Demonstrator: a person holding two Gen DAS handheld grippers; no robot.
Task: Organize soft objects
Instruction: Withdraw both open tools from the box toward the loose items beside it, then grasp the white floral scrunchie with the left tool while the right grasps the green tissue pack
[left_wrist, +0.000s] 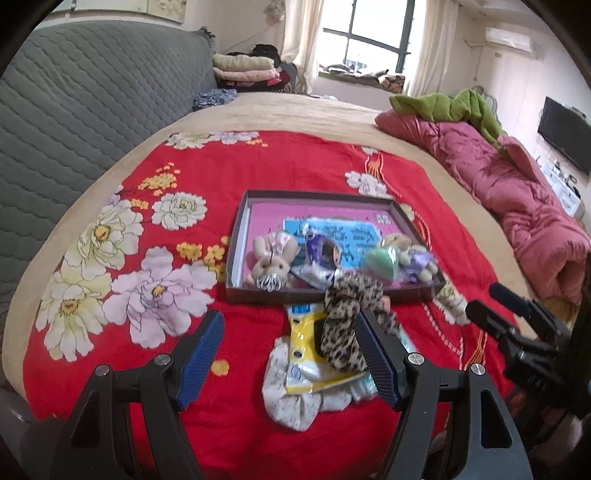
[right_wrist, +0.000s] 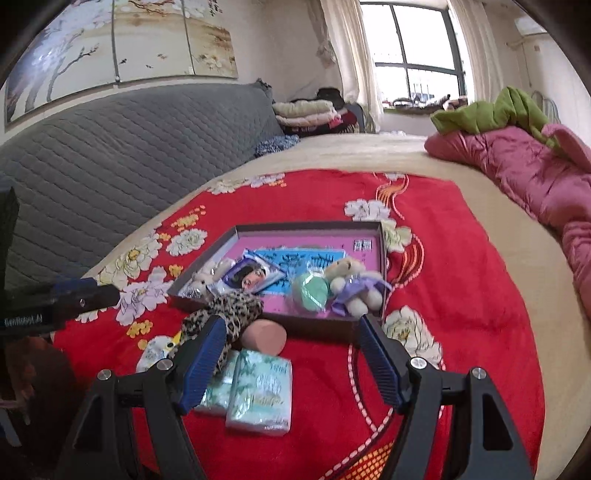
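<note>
A shallow dark tray (left_wrist: 255, 295) with a pink floor lies on the red floral blanket. It holds a beige bunny plush (left_wrist: 271, 258), a face-printed packet (left_wrist: 321, 254), a green sponge (left_wrist: 380, 262) and a bear in a purple dress (left_wrist: 417, 258). In front of it lie a leopard-print scrunchie (left_wrist: 351, 321), a yellow packet (left_wrist: 310, 350) and a white floral scrunchie (left_wrist: 288, 387). My left gripper (left_wrist: 289, 321) hangs open above this pile. My right gripper (right_wrist: 291, 325) is open above a pink sponge (right_wrist: 264, 338) and two tissue packs (right_wrist: 260, 391).
A grey quilted headboard (left_wrist: 92, 110) runs along the left. A pink quilt (left_wrist: 517, 192) with a green cloth on it lies at the right of the bed. Folded bedding (left_wrist: 243, 70) is stacked at the back by the window.
</note>
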